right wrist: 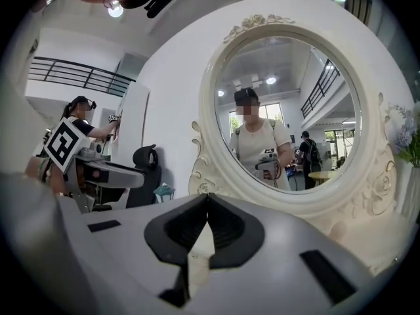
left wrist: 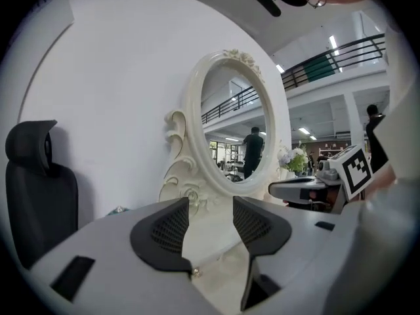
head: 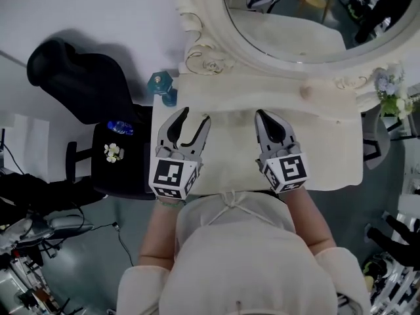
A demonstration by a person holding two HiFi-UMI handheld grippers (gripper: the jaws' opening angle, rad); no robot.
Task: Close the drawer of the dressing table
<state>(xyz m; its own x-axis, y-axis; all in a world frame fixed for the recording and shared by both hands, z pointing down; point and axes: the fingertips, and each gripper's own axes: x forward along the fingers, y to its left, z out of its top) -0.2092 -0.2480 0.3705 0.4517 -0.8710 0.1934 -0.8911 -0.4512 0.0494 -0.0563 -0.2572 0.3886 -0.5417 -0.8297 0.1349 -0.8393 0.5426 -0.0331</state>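
Note:
The cream dressing table [head: 328, 149] stands in front of me with its oval mirror [head: 308, 18] at the back. Its drawer cannot be seen: the front edge lies under my body in the head view. My left gripper [head: 194, 117] hovers over the left part of the tabletop, jaws apart with nothing between them; in the left gripper view it [left wrist: 211, 205] points level at the mirror frame [left wrist: 197, 143]. My right gripper [head: 262, 114] hovers over the middle of the top, its tips touching. In the right gripper view it [right wrist: 208, 199] faces the mirror [right wrist: 289, 110].
A black office chair [head: 85, 77] and a black seat with a water bottle [head: 120, 128] and white flowers [head: 113, 151] stand left of the table. A teal ornament [head: 162, 85] sits at its back left corner, a flower bunch [head: 392, 92] at the right. Cables lie on the floor at left.

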